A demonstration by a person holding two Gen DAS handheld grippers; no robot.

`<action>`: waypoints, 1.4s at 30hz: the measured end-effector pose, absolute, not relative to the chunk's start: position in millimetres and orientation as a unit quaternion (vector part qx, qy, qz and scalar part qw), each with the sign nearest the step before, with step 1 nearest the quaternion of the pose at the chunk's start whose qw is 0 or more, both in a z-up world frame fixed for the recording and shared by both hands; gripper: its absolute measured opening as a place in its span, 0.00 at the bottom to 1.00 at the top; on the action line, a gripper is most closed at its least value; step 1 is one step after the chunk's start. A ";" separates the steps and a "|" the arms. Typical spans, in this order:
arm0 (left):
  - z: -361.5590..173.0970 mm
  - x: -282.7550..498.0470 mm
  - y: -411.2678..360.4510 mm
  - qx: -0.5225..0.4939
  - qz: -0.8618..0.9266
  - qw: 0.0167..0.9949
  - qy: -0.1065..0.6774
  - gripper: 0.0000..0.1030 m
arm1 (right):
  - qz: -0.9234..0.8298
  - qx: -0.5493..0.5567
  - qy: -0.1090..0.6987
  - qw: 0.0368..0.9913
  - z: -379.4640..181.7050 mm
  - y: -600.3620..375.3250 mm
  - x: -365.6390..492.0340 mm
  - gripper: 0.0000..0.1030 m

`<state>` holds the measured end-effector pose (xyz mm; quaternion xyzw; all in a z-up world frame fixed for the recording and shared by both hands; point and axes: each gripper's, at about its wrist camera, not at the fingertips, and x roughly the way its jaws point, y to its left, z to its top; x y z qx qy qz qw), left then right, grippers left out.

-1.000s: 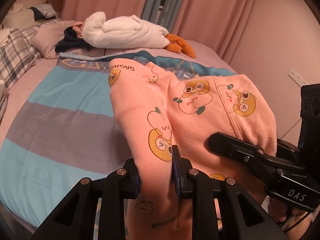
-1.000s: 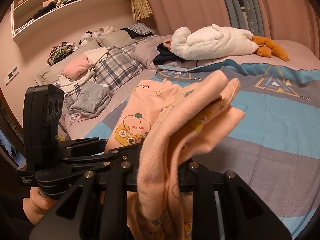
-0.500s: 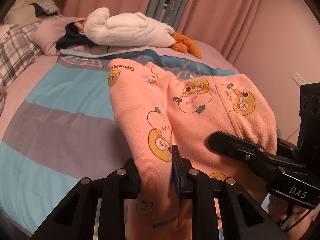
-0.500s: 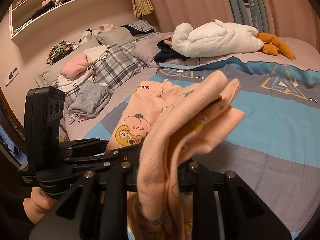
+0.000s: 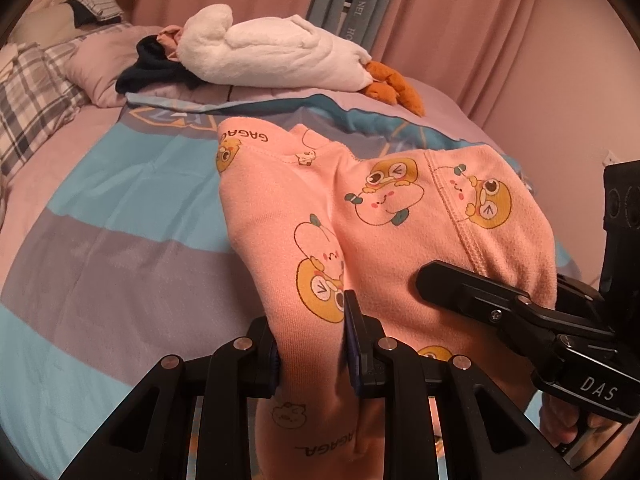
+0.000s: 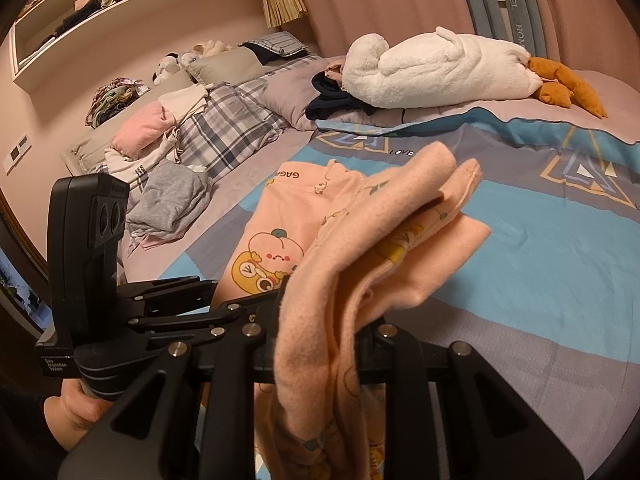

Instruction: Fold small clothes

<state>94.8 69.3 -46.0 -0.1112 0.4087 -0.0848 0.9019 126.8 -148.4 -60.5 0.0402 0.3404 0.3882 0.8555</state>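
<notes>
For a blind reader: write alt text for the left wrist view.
The left tool is shut on a fold of a pink cartoon-print garment held above a striped bedspread; the right tool grips the garment from the right. A white plush goose lies behind.

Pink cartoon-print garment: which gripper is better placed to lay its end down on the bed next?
Probably the left gripper: the pink garment runs flat from it to the striped duvet. The right gripper clamps a bunched, doubled-over wad.
</notes>
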 end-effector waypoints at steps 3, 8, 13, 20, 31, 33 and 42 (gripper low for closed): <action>-49.5 102.6 73.7 -0.111 -0.082 0.901 0.411 0.23 | 0.388 0.036 0.342 0.855 -63.0 -143.1 134.1 0.23; -54.4 115.4 80.6 -0.117 -0.077 0.901 0.411 0.23 | 0.387 0.032 0.344 0.855 -66.1 -134.7 147.5 0.23; -59.4 126.7 88.3 -0.118 -0.074 0.900 0.413 0.23 | 0.387 0.024 0.345 0.855 -68.9 -124.3 159.8 0.23; -64.7 138.1 94.6 -0.119 -0.069 0.899 0.416 0.23 | 0.386 0.018 0.347 0.855 -73.5 -115.0 174.1 0.23; -72.6 146.5 98.1 -0.121 -0.067 0.896 0.422 0.23 | 0.385 0.015 0.353 0.852 -80.0 -107.5 185.0 0.23; -73.4 148.0 98.0 -0.120 -0.067 0.895 0.424 0.23 | 0.385 0.015 0.354 0.852 -80.6 -106.2 186.4 0.23; -76.0 161.0 95.5 -0.107 -0.068 0.895 0.427 0.23 | 0.381 0.019 0.354 0.854 -84.2 -105.4 195.5 0.23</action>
